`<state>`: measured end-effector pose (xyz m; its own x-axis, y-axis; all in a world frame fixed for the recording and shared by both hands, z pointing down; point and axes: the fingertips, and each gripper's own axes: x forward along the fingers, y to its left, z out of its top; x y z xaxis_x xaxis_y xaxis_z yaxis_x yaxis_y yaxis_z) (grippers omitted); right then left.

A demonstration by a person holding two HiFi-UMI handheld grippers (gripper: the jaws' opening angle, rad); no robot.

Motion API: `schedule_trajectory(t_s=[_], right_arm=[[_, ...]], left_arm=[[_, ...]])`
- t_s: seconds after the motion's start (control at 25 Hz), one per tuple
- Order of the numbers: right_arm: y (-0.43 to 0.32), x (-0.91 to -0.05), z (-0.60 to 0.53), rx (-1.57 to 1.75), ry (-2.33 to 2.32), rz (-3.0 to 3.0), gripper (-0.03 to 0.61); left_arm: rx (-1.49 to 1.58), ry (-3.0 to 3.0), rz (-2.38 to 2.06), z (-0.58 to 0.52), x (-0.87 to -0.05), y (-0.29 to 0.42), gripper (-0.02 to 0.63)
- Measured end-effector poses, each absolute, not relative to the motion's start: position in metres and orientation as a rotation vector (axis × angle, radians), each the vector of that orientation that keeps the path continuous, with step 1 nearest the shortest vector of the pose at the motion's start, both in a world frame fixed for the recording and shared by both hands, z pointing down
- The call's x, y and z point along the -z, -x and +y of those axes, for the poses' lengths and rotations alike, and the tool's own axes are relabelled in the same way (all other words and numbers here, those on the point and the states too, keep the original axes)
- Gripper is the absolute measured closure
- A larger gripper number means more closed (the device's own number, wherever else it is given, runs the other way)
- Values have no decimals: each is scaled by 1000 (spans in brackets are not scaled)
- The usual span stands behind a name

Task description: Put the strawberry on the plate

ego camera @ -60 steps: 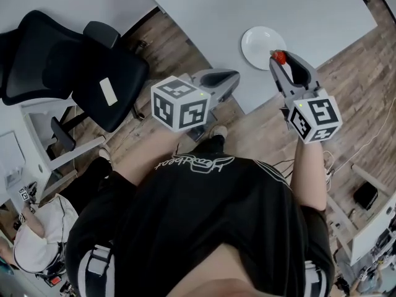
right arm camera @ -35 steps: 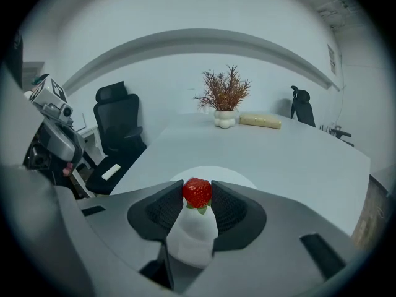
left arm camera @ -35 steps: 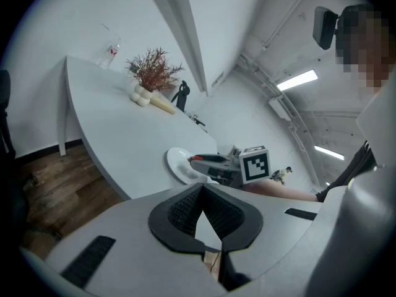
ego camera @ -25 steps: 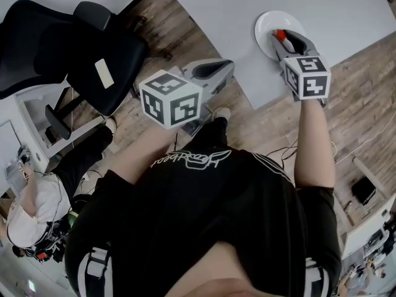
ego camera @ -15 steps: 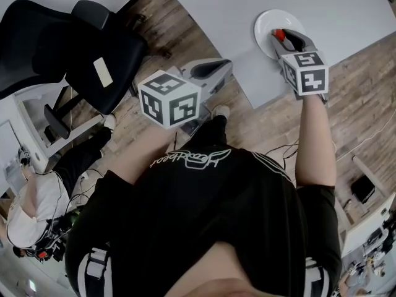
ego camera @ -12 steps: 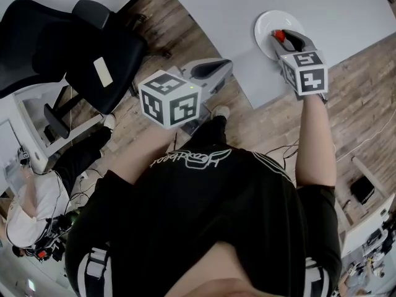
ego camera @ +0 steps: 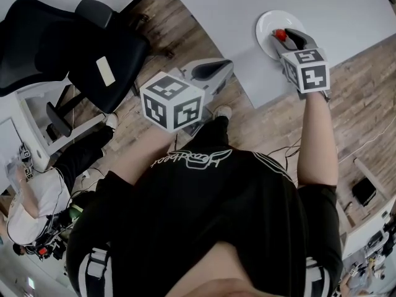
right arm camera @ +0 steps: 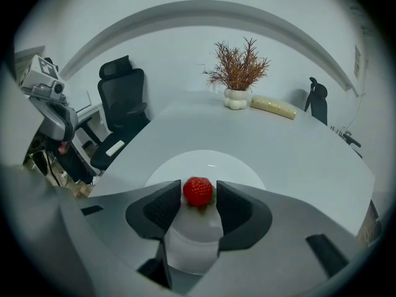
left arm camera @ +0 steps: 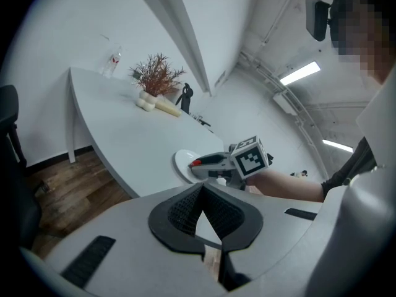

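Strawberry (right arm camera: 198, 191) lay red and whole on the white plate (right arm camera: 213, 161), well inside its rim, between the two pads of the right gripper (right arm camera: 198, 197). That gripper's jaws had just been opening. A thin gap showed on each side of the fruit, so the pads flanked it without pressing.

In the head view the right gripper reached over the plate's near rim from the person's side. Its marker cube sat just off the plate, by the edge of the white table (ego camera: 216, 17).

The left gripper (left arm camera: 202, 186) was held well apart from the plate, off the table and over the wooden floor (ego camera: 179, 39). Its jaws were together at the tips, with nothing between them.

Beyond the plate, toward the far side of the table, stood a dried reddish plant in a pale vase (right arm camera: 237, 73). A long pale object (right arm camera: 273, 107) lay just beside the vase. A black office chair (ego camera: 74, 48) stood on the floor, well apart from the plate and off the table's left side.
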<state>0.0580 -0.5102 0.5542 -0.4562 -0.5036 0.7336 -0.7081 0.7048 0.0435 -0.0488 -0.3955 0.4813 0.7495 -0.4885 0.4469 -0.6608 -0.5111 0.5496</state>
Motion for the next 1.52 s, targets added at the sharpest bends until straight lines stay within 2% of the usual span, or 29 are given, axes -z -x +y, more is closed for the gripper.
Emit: schedule_trajectory(t_s=[0.44, 0.88, 0.92, 1.0, 1.08, 1.52], right_arm=[[-63, -533, -508, -310, -976, -2192, 397], [-77, -453, -465, -228, -1152, -2338, 400], [-79, -444, -457, -223, -1171, -2364, 407], [-83, -422, -440, -214, -1218, -2425, 480], [-86, -398, -417, -216, -1250, -2493, 519], [-111, -300, -243, -125, -1341, -2673, 568]], left_arm=[[-283, -2226, -854, -398, -473, 49, 606], [-237, -2295, -873, -378, -436, 39, 606], [-232, -2304, -875, -373, -432, 37, 606], [-221, -2323, -877, -362, -421, 32, 606], [-208, -2339, -875, -348, -408, 27, 606], [-131, -2504, -794, -220, -324, -17, 607]])
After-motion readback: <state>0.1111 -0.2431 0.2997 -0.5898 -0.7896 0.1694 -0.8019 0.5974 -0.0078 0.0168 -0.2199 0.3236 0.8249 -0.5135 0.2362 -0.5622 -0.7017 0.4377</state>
